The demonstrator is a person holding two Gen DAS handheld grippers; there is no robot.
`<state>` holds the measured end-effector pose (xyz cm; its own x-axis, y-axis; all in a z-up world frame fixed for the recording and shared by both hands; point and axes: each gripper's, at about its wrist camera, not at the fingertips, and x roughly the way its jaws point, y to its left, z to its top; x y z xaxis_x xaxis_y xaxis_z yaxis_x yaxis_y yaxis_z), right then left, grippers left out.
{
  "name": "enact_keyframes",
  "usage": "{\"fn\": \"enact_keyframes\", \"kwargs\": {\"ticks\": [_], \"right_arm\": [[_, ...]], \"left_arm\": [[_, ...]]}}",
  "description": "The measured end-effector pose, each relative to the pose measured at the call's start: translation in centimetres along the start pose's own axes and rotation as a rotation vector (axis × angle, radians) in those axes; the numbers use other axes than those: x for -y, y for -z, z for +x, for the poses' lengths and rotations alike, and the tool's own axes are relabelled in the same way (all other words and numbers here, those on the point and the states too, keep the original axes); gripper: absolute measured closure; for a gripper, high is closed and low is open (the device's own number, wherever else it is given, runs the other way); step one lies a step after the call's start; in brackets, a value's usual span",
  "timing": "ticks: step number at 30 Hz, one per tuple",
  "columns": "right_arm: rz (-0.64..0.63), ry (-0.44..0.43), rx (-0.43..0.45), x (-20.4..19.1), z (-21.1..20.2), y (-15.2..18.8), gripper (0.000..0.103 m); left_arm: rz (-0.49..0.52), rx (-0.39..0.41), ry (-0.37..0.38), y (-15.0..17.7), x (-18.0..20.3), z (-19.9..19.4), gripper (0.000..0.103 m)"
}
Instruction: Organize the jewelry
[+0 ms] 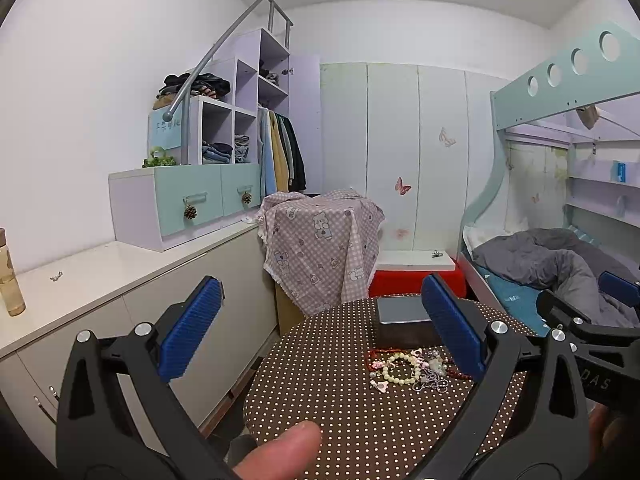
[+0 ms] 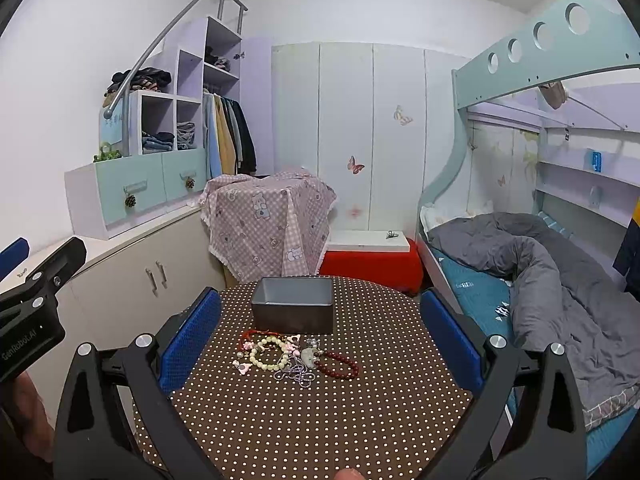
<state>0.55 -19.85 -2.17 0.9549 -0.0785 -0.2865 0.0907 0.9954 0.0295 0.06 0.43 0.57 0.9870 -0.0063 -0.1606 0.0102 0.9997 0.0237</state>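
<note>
A pile of jewelry lies on the round brown polka-dot table (image 2: 360, 420): a cream bead bracelet (image 2: 267, 354), a dark red bead bracelet (image 2: 340, 365), a silver chain (image 2: 298, 376) and pink charms (image 2: 245, 367). A grey open box (image 2: 294, 308) stands just behind the pile. My right gripper (image 2: 320, 340) is open, above the table with the pile between its fingers' line of view. My left gripper (image 1: 320, 336) is open and empty, to the left of the pile (image 1: 408, 368) and the box (image 1: 404, 316).
A low white cabinet (image 2: 132, 264) runs along the left wall with a bottle (image 1: 10, 280) on it. A bunk bed with a grey duvet (image 2: 540, 272) is on the right. A cloth-covered stand (image 2: 268, 220) and a red stool (image 2: 372, 264) are behind the table.
</note>
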Motion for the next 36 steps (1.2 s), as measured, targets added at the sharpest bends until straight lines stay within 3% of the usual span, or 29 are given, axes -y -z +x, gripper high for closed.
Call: {"fn": "enact_keyframes", "kwargs": {"ticks": [28, 31, 36], "right_arm": [[-0.007, -0.001, -0.004, 0.2, 0.7, -0.2, 0.007], [-0.015, 0.006, -0.014, 0.7, 1.4, -0.1, 0.007], [0.009, 0.024, -0.071, 2.9, 3.9, 1.0, 0.007]], "left_arm": [[0.018, -0.049, 0.006, 1.3, 0.7, 2.5, 0.005], [0.030, -0.078, 0.003, 2.0, 0.7, 4.0, 0.005], [0.064, -0.192, -0.016, 4.5, 0.8, 8.2, 0.005]]}}
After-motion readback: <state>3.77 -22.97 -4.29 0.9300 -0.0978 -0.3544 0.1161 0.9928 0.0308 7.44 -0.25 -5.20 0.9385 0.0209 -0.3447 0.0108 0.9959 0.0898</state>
